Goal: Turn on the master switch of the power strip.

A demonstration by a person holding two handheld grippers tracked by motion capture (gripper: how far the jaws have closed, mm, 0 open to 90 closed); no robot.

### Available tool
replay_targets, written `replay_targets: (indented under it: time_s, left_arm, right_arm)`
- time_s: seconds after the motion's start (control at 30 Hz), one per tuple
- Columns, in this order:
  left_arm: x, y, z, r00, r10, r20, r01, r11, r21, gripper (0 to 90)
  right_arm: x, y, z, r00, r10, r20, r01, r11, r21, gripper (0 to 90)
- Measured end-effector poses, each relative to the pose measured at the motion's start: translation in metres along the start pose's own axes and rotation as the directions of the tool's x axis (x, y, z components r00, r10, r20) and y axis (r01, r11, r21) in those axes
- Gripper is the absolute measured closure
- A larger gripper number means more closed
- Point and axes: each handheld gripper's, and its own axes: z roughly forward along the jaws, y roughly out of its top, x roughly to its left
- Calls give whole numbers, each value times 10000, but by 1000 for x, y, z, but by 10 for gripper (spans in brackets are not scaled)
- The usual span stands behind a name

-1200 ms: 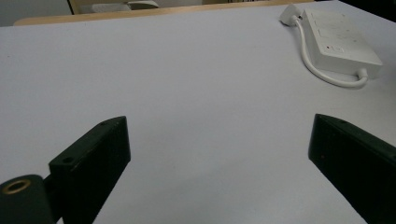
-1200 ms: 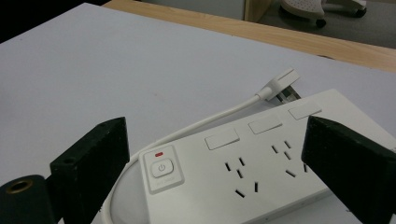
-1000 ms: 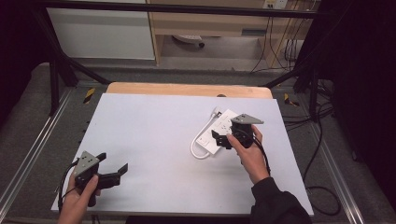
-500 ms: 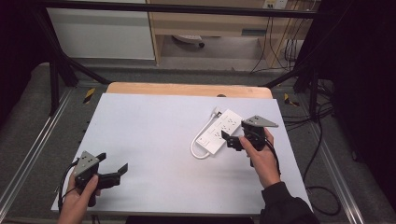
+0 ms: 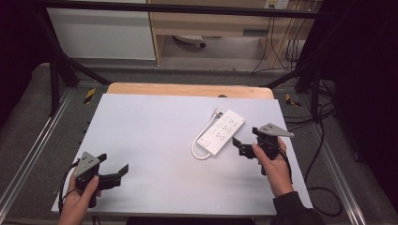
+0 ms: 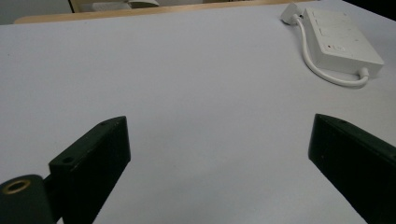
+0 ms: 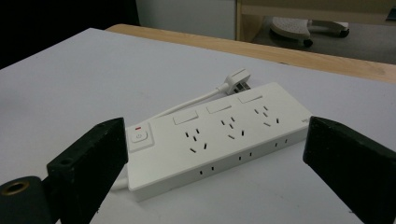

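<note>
On the white table (image 5: 155, 136), right of centre, we see a white power strip (image 5: 221, 132) lying flat; our right gripper (image 5: 243, 146) sits just beside it, jaws apart, while our left gripper (image 5: 116, 174) waits well apart, jaws spread.

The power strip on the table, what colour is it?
The power strip is white, with a small red mark by its switch; the right gripper view shows it best.

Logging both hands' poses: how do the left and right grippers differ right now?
The left gripper sits at the table's near-left corner over bare surface; the right gripper is mid-right, beside the power strip. The left faces empty table, the right faces the strip. Both have open, empty jaws.
</note>
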Motion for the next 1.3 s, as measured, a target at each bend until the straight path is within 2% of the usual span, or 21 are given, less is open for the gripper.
replay_targets:
  time_s: [0.27, 0.6, 0.87, 1.17, 1.3]
  left_arm:
    - [0, 0, 0, 10000, -3, 1, 3, 10000, -11, 56]
    - [0, 0, 0, 10000, 16, -8, -16, 10000, -27, 56]
    - [0, 0, -1, 10000, 19, -4, -19, 10000, -57, 56]
    - [0, 1, -1, 10000, 21, 17, -21, 10000, -89, 56]
    - [0, 1, -1, 10000, 35, 44, -35, 9999, -112, 56]
  right_arm:
    - [-5, -13, -16, 9999, 83, 97, -80, 9994, -327, 67]
    - [-21, -30, -36, 9980, 333, 530, -299, 9976, -630, 67]
    - [-30, -46, -46, 9959, 344, 838, -280, 9967, -757, 67]
    - [-29, -66, -46, 9955, 440, 840, -402, 9981, -469, 61]
    - [-24, -74, -39, 9973, 194, 710, -199, 9998, 65, 57]
